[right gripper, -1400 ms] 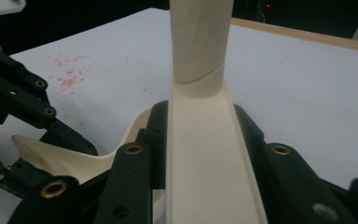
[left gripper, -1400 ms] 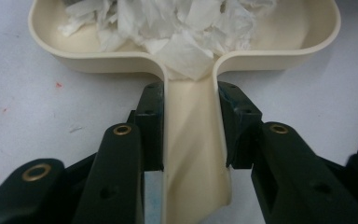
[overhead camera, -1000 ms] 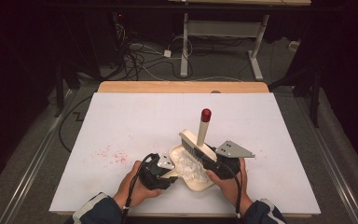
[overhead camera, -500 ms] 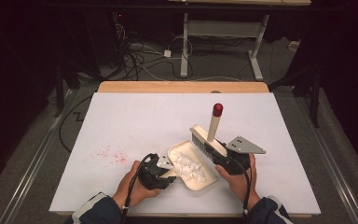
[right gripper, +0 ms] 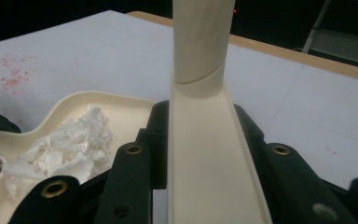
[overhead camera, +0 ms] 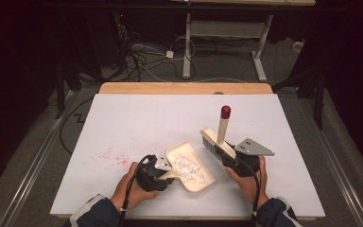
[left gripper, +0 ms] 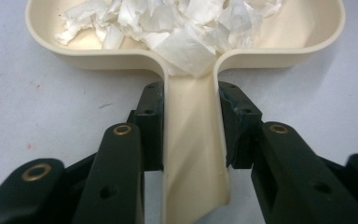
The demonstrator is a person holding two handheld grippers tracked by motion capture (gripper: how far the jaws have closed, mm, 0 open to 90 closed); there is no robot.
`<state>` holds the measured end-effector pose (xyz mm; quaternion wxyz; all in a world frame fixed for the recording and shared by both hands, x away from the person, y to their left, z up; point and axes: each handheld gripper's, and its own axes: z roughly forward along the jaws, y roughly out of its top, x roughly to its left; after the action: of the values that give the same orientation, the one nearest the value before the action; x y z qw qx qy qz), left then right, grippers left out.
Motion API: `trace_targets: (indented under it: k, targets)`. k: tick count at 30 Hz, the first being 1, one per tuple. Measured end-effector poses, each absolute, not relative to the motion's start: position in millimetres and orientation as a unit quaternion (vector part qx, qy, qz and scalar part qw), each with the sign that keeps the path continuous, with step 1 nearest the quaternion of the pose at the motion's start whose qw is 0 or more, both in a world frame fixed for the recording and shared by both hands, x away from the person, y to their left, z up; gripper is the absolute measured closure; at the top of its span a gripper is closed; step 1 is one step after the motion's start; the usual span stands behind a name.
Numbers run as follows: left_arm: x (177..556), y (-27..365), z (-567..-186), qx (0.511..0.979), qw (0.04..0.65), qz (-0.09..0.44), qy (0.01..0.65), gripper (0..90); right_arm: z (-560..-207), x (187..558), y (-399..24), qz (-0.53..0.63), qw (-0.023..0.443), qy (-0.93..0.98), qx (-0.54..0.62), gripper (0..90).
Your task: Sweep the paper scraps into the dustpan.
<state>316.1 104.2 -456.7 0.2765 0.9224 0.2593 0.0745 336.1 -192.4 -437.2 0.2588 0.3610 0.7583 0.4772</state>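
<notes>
A cream dustpan point(overhead camera: 192, 166) lies on the white table, its tray holding several crumpled white paper scraps point(overhead camera: 187, 166). My left gripper point(overhead camera: 163, 172) is shut on the dustpan's handle point(left gripper: 193, 140), with a pad pressed on each side. To the right, my right gripper point(overhead camera: 224, 151) is shut on a cream hand brush point(overhead camera: 213, 141), lifted off the table. The brush's red-tipped handle point(overhead camera: 225, 112) points up and away. In the right gripper view the brush point(right gripper: 205, 140) runs between the jaws, with the dustpan point(right gripper: 74, 140) to its left.
Red specks point(overhead camera: 111, 157) lie scattered on the white table top point(overhead camera: 146, 118) left of the dustpan. A wooden edge point(overhead camera: 184, 88) borders the far side. Cables and table legs stand on the dark floor beyond.
My right gripper has carried the brush to the right, off the dustpan. The left gripper and the dustpan have stayed put.
</notes>
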Motion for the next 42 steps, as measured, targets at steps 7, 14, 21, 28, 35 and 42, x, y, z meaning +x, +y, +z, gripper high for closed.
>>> trace_targets:
  k: [7,14,21,28,35,42]
  targets:
    - [315.9,103.8,-457.5,0.923,0.275,0.074,0.26,63.6,-442.0,324.0,-202.4,0.461,0.241,0.769,0.372,67.4]
    - [315.3,102.3,-457.6,0.923,0.272,0.076,0.26,63.6,-443.0,308.1,-198.2,0.461,0.215,0.785,0.355,67.4]
    - [316.2,102.5,-458.8,0.924,0.27,0.075,0.261,63.6,-428.0,297.6,-194.9,0.49,0.199,0.78,0.333,67.4]
    - [317.6,103.3,-459.0,0.923,0.27,0.074,0.262,63.6,-414.6,296.6,-205.8,0.505,0.214,0.766,0.336,67.4]
    - [319.7,107.8,-457.5,0.921,0.274,0.076,0.268,63.6,-408.3,302.9,-224.8,0.505,0.231,0.752,0.354,67.4]
    - [322.0,117.8,-455.2,0.916,0.276,0.081,0.279,63.6,-406.9,307.5,-236.5,0.497,0.245,0.747,0.367,67.3]
